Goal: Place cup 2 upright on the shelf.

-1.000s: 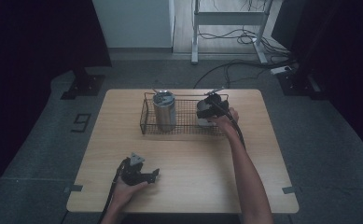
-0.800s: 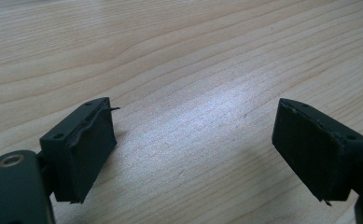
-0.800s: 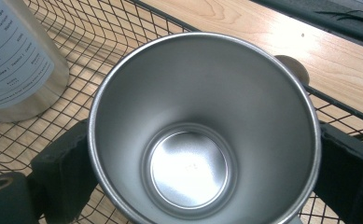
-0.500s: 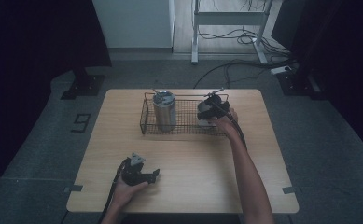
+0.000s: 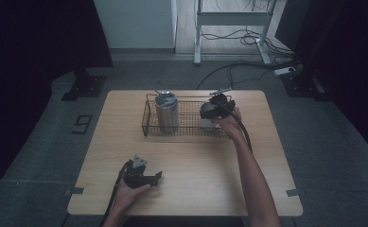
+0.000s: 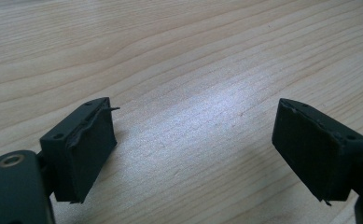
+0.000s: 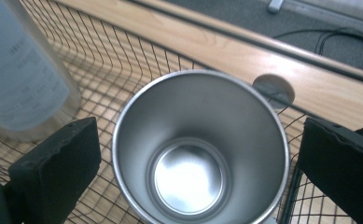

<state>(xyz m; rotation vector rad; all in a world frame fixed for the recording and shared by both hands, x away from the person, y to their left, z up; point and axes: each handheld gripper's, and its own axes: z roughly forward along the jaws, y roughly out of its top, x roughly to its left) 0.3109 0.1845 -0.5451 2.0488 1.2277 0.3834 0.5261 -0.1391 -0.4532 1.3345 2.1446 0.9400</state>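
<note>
At lower left of the high view my left tongs [image 5: 157,177] rest on the desk [image 5: 267,189], jaws apart over bare wood. Right of centre, the steel cup [image 7: 198,149] stands upright, mouth up, in the wire basket [image 5: 149,124]. My right tongs [image 7: 198,168] have just been opening; their jaws flank the cup without touching. Their view shows its empty inside.
</note>
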